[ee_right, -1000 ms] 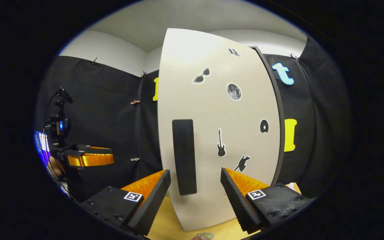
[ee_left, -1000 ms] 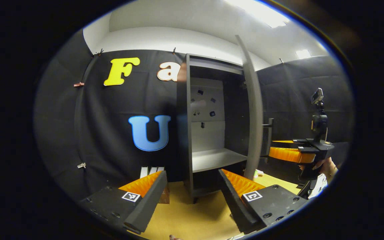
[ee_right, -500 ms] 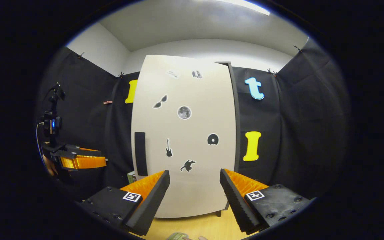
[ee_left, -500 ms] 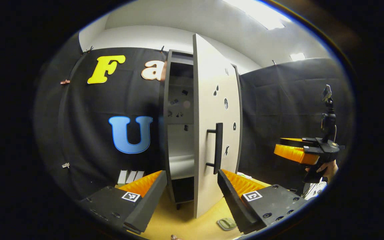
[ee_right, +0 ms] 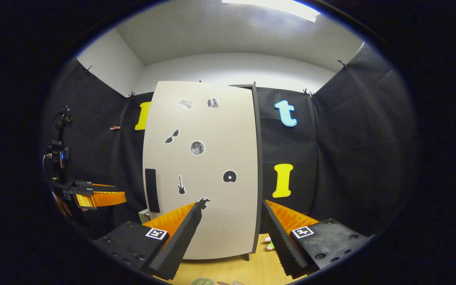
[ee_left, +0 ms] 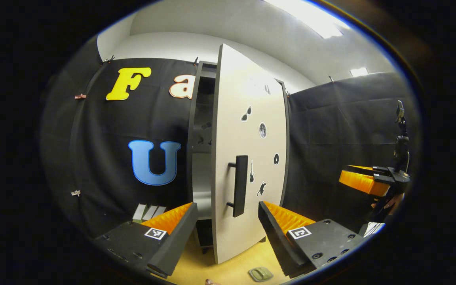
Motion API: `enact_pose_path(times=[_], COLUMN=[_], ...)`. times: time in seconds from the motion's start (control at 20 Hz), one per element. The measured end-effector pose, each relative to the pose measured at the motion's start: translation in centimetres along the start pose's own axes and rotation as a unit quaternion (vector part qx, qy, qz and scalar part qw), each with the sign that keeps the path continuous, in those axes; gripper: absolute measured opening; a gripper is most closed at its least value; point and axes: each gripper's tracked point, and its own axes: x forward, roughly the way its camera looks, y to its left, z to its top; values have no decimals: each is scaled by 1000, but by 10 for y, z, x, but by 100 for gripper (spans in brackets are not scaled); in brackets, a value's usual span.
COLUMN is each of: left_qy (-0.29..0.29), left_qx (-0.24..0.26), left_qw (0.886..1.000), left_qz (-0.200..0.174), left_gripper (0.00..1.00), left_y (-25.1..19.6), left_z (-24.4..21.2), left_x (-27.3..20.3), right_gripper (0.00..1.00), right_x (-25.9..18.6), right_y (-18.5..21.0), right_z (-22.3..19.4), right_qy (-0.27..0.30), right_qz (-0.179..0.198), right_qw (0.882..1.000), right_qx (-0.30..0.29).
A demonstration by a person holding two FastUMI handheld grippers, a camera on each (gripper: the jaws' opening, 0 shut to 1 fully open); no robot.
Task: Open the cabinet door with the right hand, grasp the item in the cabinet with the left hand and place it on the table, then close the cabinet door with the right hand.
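The left gripper (ee_left: pixel 226 233) has its fingers spread wide, nothing between them, above the wooden table (ee_left: pixel 228 271). A small green item (ee_left: pixel 260 273) lies on the table near its right finger. Beyond stands the cabinet (ee_left: pixel 202 130), its door (ee_left: pixel 247 158) ajar with a dark handle (ee_left: pixel 239 186). The right gripper (ee_right: pixel 232 235) is likewise spread and empty, facing the door from well apart.
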Motion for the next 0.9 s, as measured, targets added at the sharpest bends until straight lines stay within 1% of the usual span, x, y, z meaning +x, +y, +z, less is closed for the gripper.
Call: enact_pose_path(times=[0.2, 0.5, 0.75, 0.9], left_qy=[-10, -14, -17, -11], left_qx=[2, 13, 2, 7], left_qw=[1000, 1000, 1000, 1000], left_qz=[0, -1, -3, 3], left_gripper=[96, 96, 95, 96], left_y=[-4, -9, -9, -4], left_z=[8, 13, 15, 14], left_x=[7, 9, 11, 13], right_gripper=[98, 98, 97, 97], right_x=[-1, -3, -4, -4], right_y=[-5, -7, -4, -4], right_z=[-6, -8, -3, -3], right_qy=[14, 19, 10, 11], right_qz=[2, 5, 13, 16], right_qw=[1000, 999, 999, 999], right_qx=[-15, -40, -45, -41])
